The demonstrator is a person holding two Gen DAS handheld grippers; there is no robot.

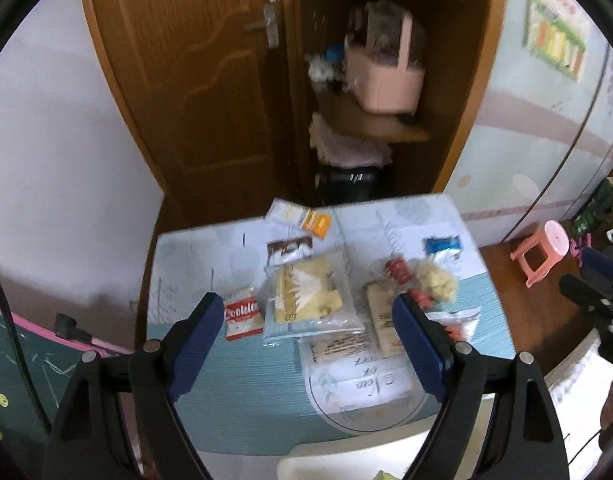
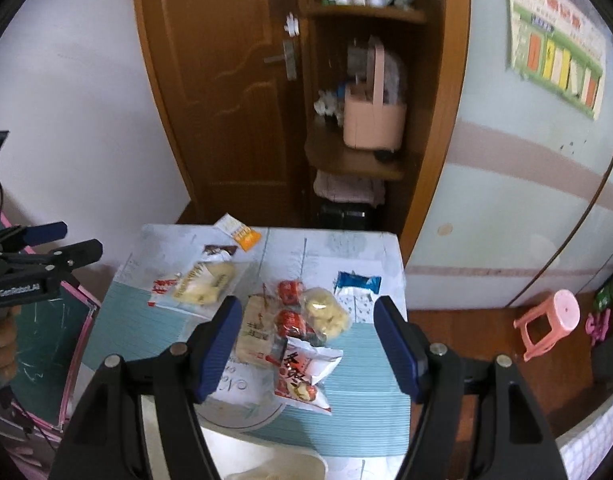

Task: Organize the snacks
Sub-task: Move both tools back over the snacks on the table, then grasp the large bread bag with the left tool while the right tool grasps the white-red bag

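Several snack packs lie on a table with a pale blue cloth [image 1: 234, 392]. Among them are a red cookie packet [image 1: 244, 316], a yellow bread bag [image 1: 310, 292], a blue packet [image 1: 442, 246] and an orange packet [image 1: 316, 222]. My left gripper [image 1: 308, 300] hangs open above the bread bag with nothing between its fingers. In the right wrist view a red-and-white bag [image 2: 306, 372], a beige pack [image 2: 258, 332], red round snacks [image 2: 290, 292] and a pale lumpy bag [image 2: 326, 312] lie below my right gripper [image 2: 306, 304], which is open and holds nothing.
Behind the table stand a wooden door [image 1: 194, 80] and a corner shelf with a pink basket [image 1: 382, 80]. A pink stool [image 2: 546, 324] stands on the wooden floor at the right. A white container rim [image 1: 338, 460] shows at the near edge. A green board [image 1: 26, 360] is at the left.
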